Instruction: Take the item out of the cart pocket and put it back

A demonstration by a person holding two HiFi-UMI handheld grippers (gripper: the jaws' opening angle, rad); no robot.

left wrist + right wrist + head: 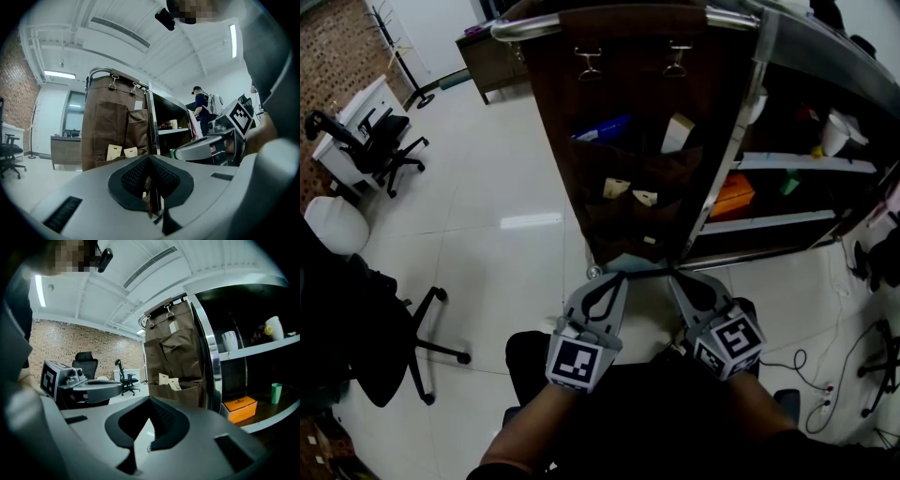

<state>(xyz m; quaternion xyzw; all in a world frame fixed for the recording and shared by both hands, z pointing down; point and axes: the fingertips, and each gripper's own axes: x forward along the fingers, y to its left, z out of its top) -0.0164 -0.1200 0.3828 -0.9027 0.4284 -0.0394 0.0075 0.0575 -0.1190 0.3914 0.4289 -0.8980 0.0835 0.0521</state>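
One cart: a tall chrome-framed cart (797, 162) stands at 12 o'clock from the person, with its white shelves running off toward 2 o'clock.
Pocket panel: a dark brown fabric organiser (558, 112) hangs from the cart's top rail by two metal clips and faces the person.
Chairs: a black office chair (382, 142) stands at 10 o'clock, and a second dark swivel chair (366, 337) sits close by at 8 o'clock.
Left tool: the left gripper (623, 274), grey with a marker cube, points toward the organiser's lower edge. Its jaws are pressed together with nothing pinched.
Right tool: the right gripper (675, 272), of the same build, lies just beside the left one at its 3 o'clock. Its jaws are likewise pressed together and empty.
Shelf load: a flat orange box (733, 195) lies on a lower shelf at 1 o'clock.
Pocket items: a blue flat packet (602, 128) and a cream upright carton (677, 133) stick out of the upper pockets. Two small cream tags (616, 187) show in the lower pockets. All of them sit in the pockets, apart from both tools.
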